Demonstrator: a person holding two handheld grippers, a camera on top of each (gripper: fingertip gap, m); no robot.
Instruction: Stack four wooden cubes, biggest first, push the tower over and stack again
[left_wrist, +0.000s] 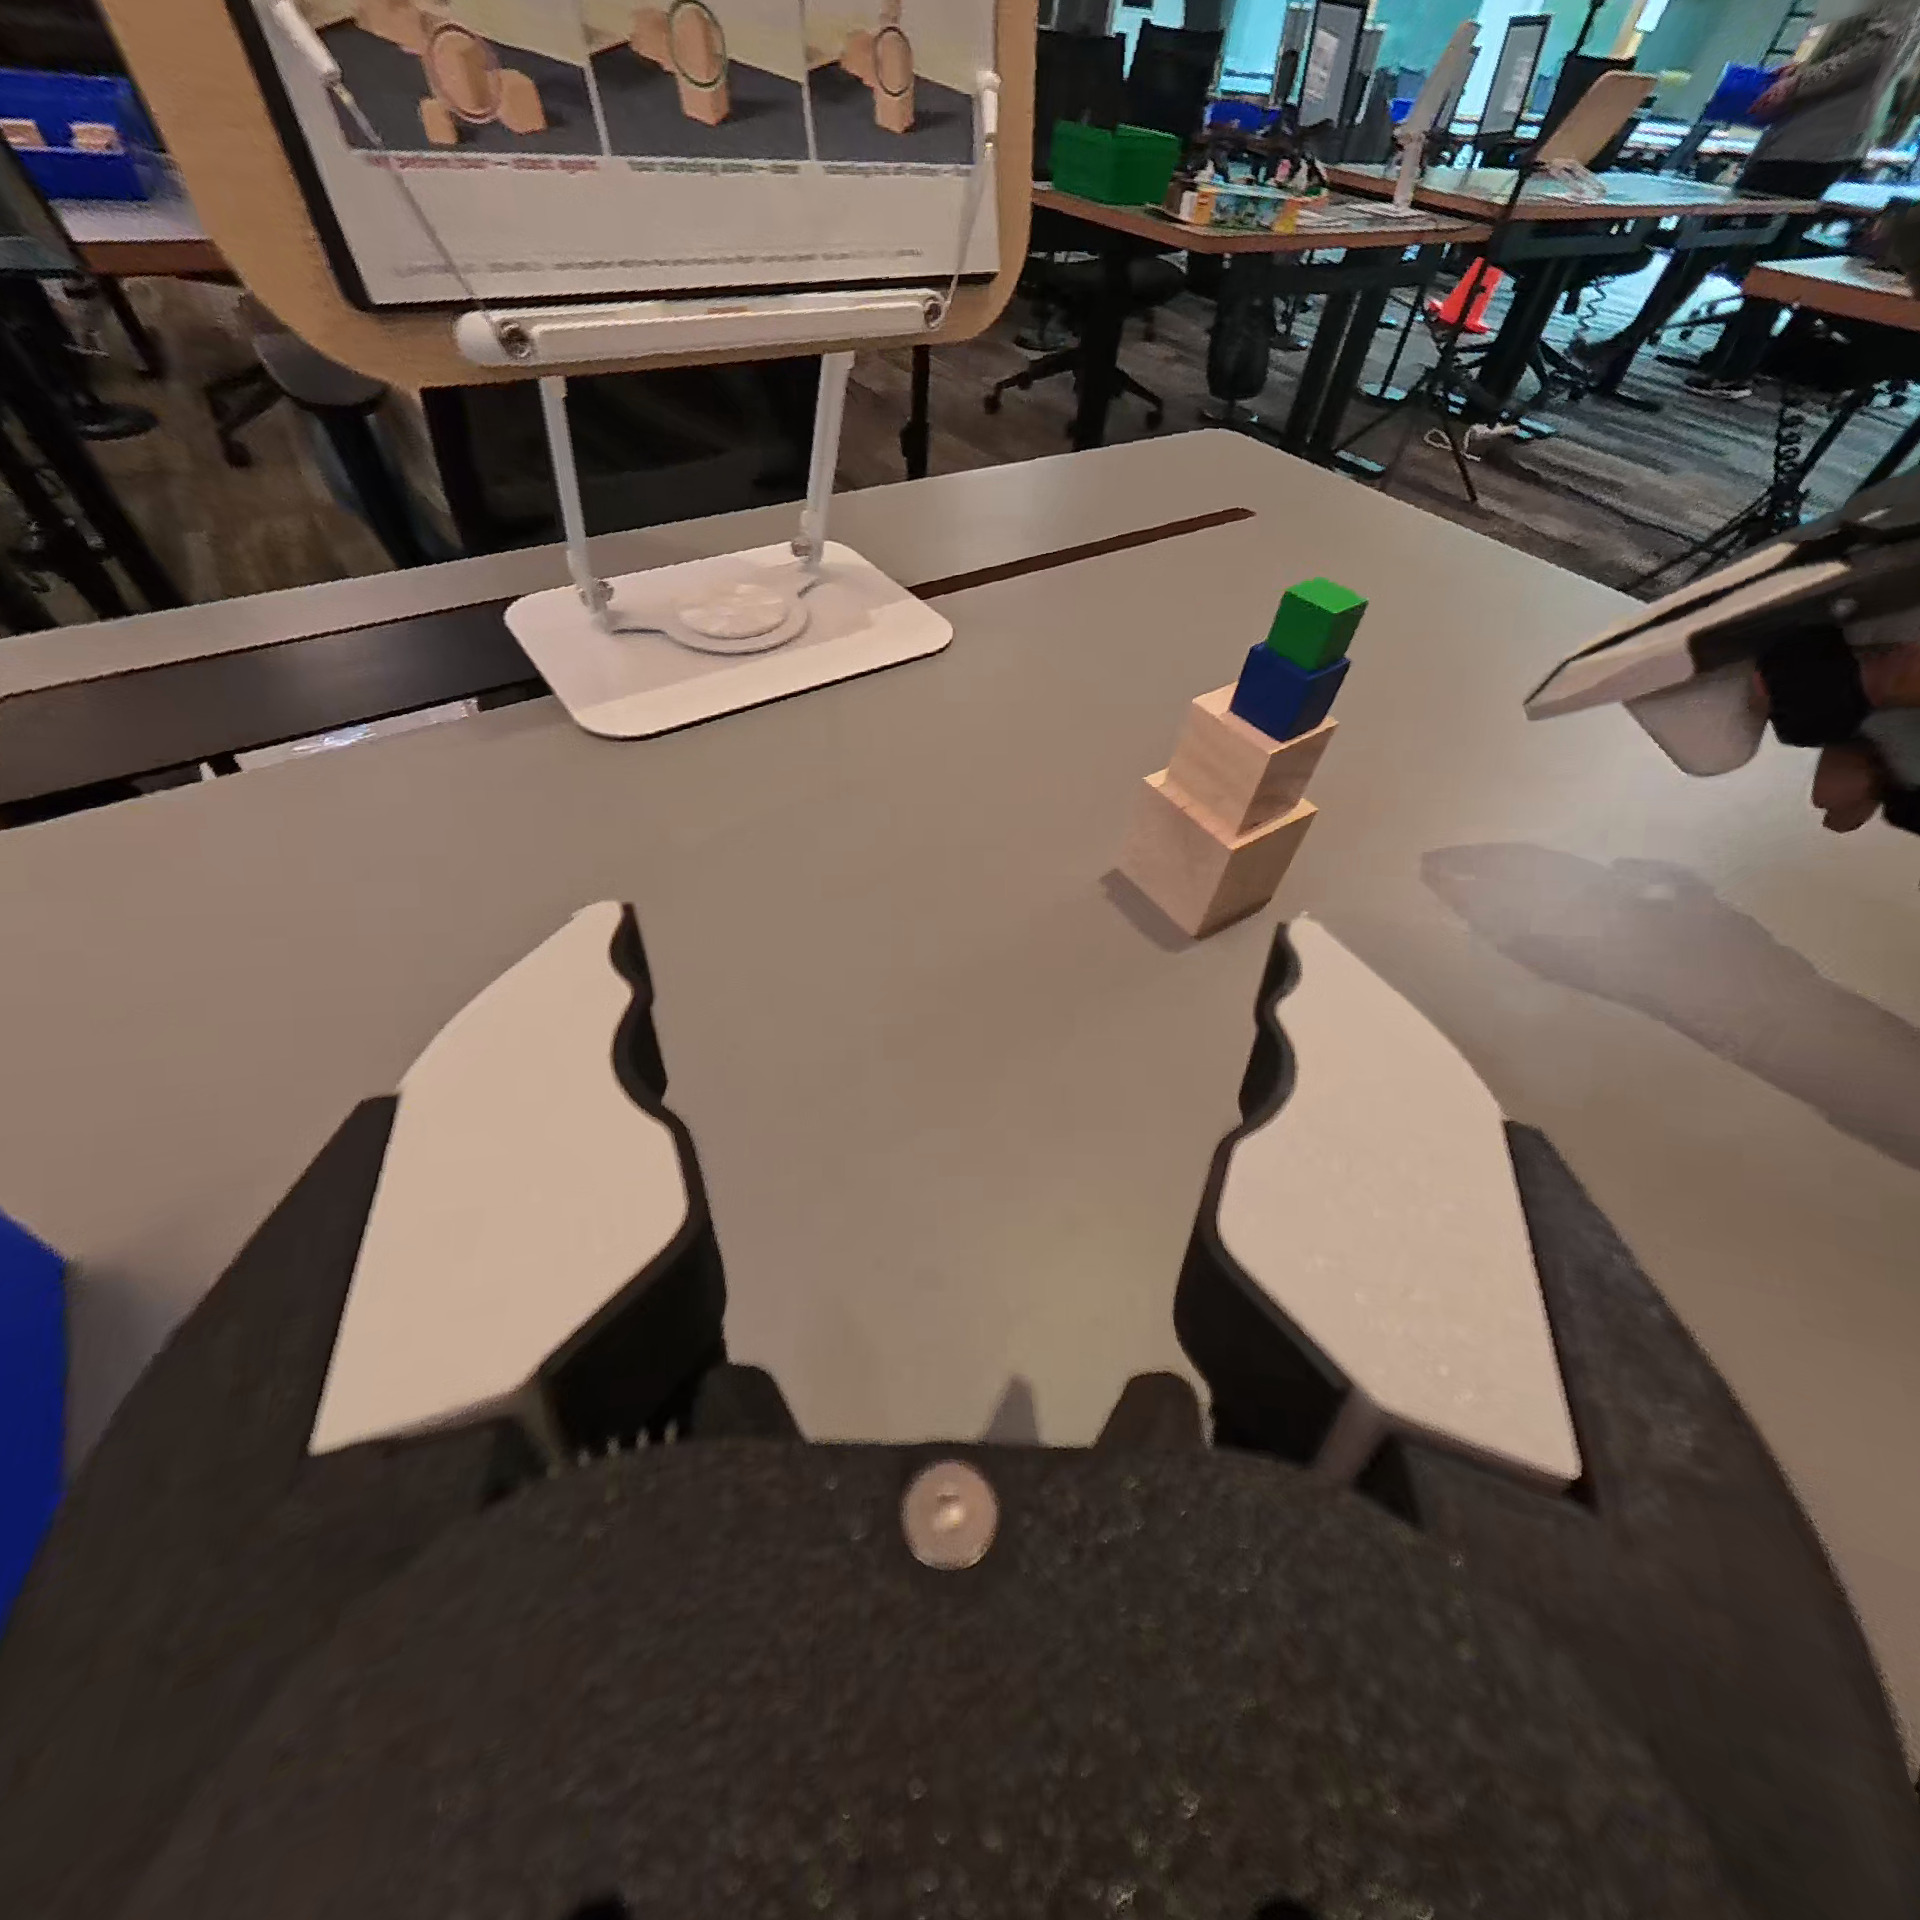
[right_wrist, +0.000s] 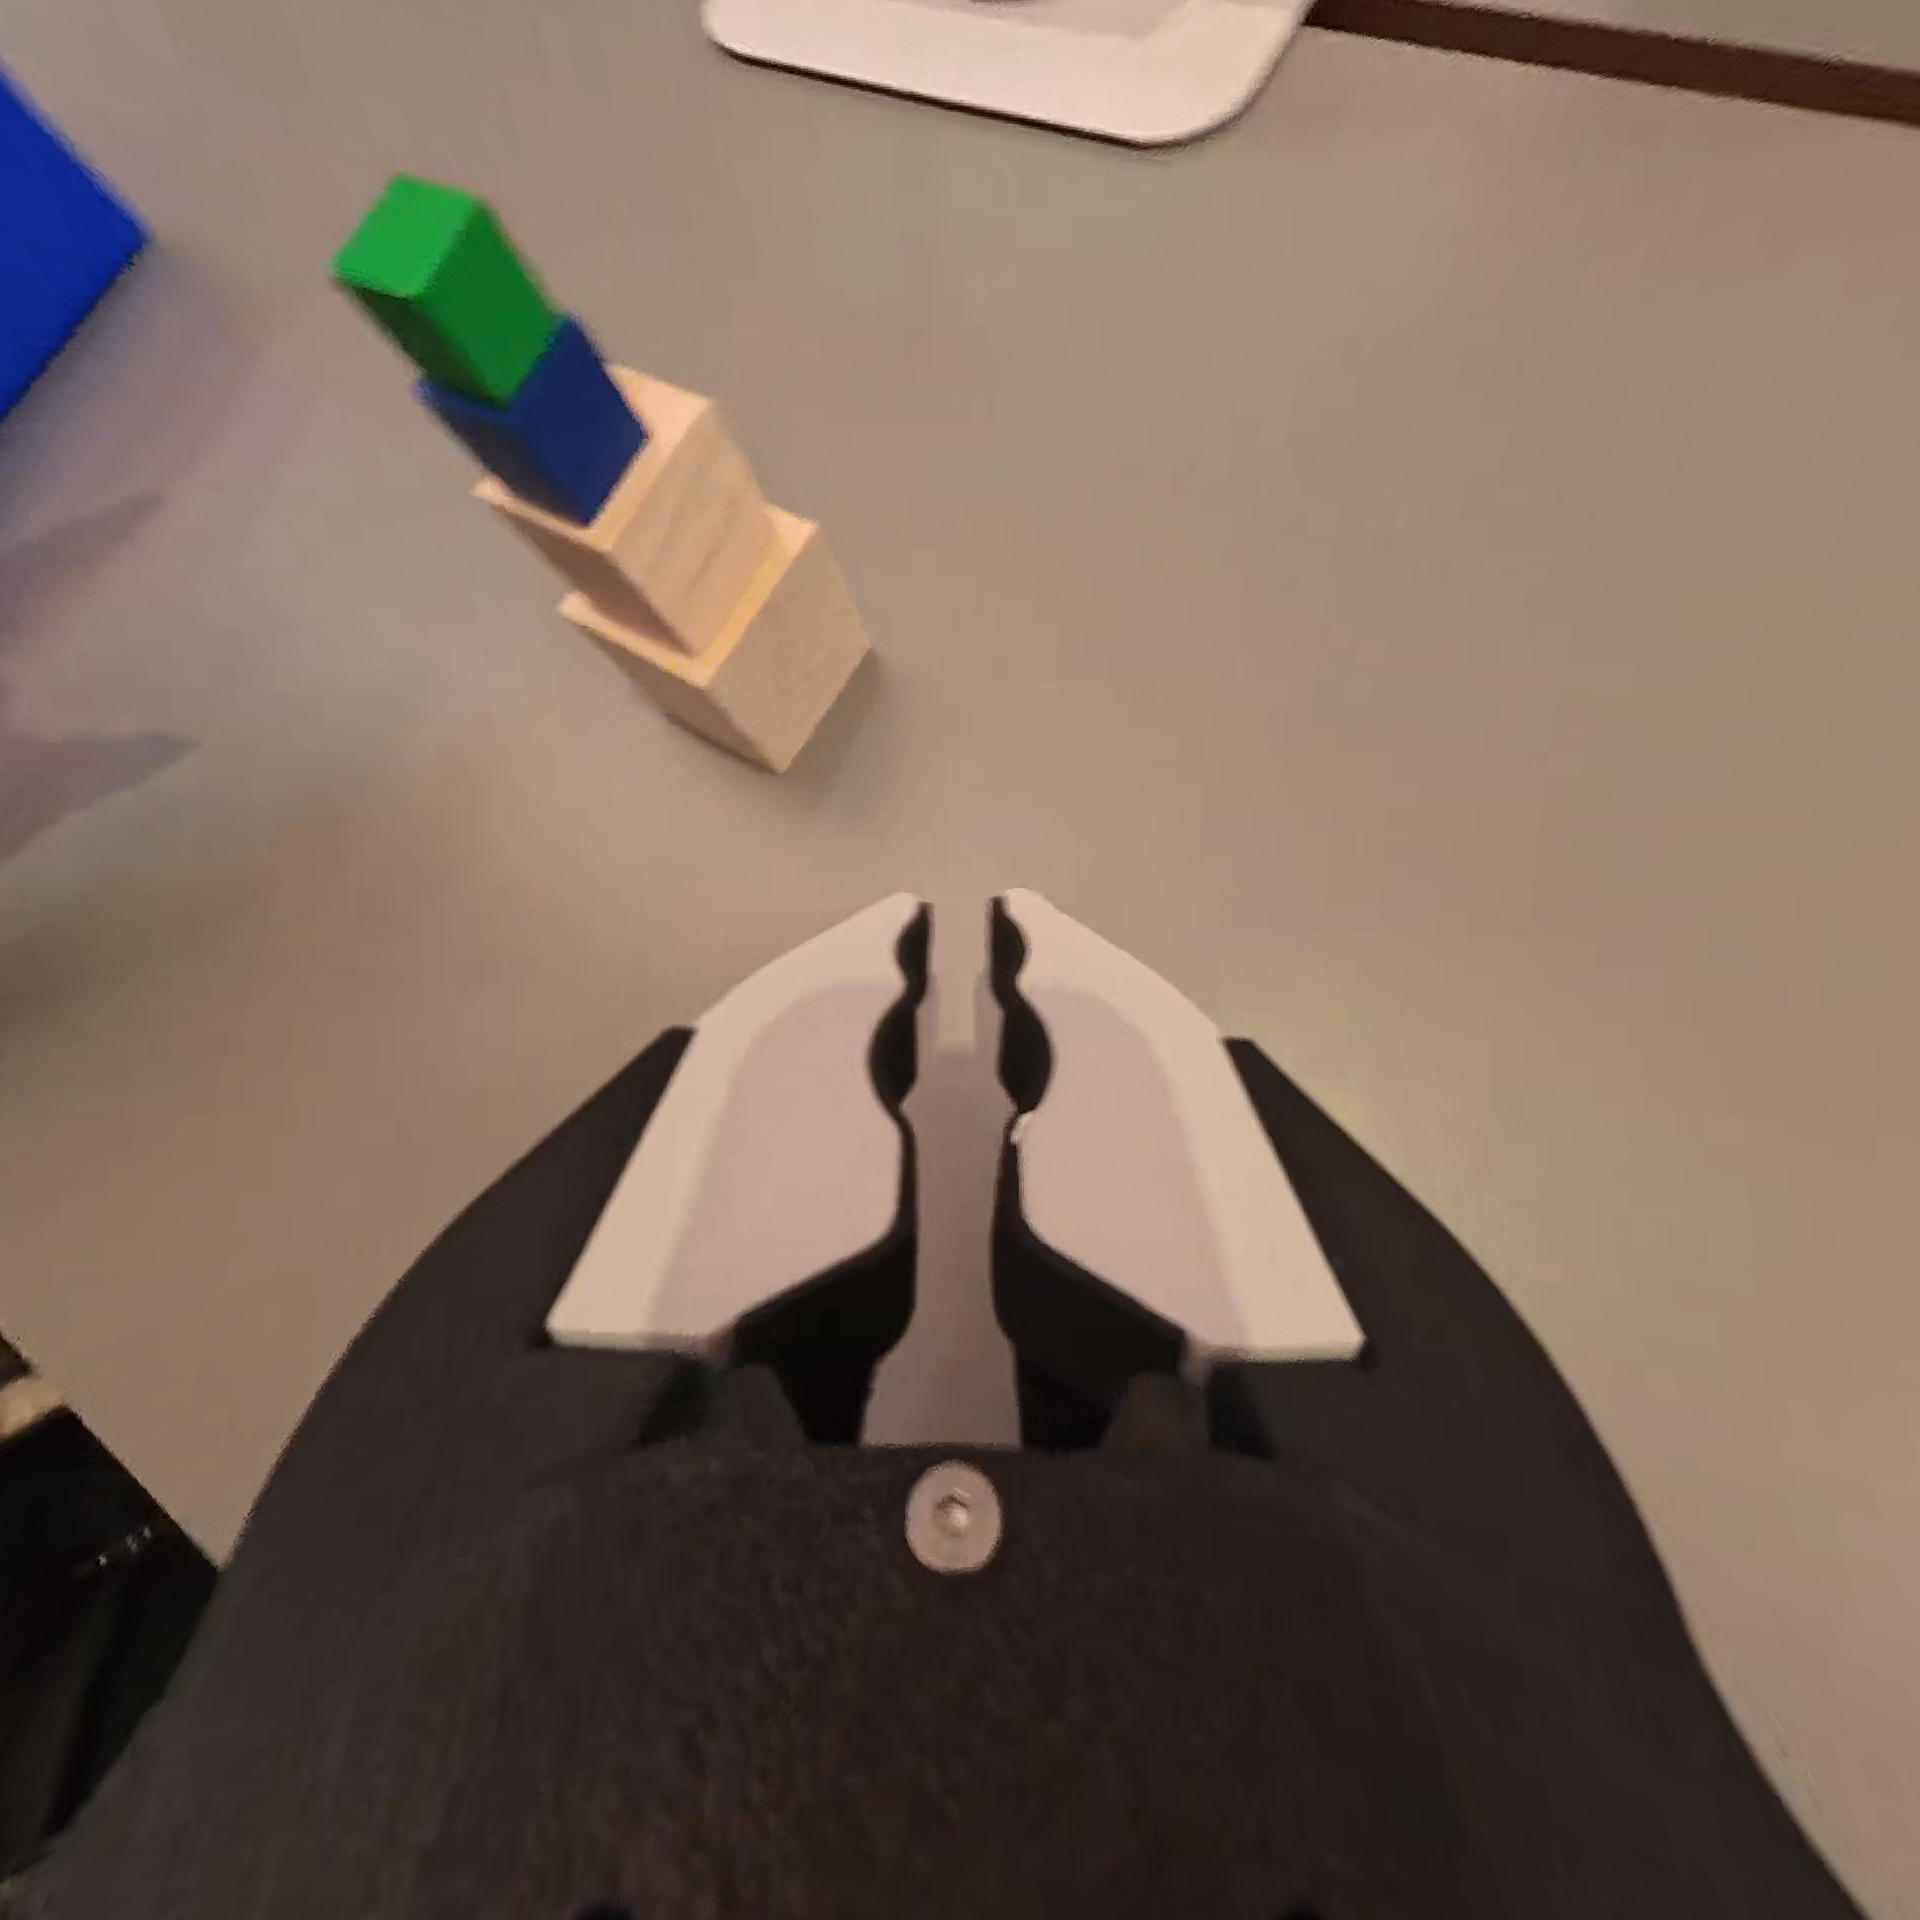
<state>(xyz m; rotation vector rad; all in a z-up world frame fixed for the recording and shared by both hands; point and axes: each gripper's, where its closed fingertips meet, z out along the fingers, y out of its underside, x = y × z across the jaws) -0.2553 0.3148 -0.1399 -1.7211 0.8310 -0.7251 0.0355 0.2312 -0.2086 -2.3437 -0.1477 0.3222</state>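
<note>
1. The tower stands upright on the grey table (left_wrist: 935, 831): largest wooden cube (left_wrist: 1210, 868) at the base, a smaller wooden cube (left_wrist: 1247, 764) on it, then the blue cube (left_wrist: 1286, 691), with the green cube (left_wrist: 1317, 621) on top.
2. Each cube sits turned a little against the one below.
3. The right gripper (right_wrist: 961, 909) hovers beside the tower, well apart from it, fingers nearly together, only a thin gap between them, grasping nothing.
4. The left gripper (left_wrist: 951, 935) is near the tower's base, spread wide and empty.
5. Beyond the tower stands a white stand base (left_wrist: 727, 649) carrying an instruction board (left_wrist: 644, 156).
6. A blue bin (right_wrist: 47, 239) lies farther from the tower, at the table's edge.
</note>
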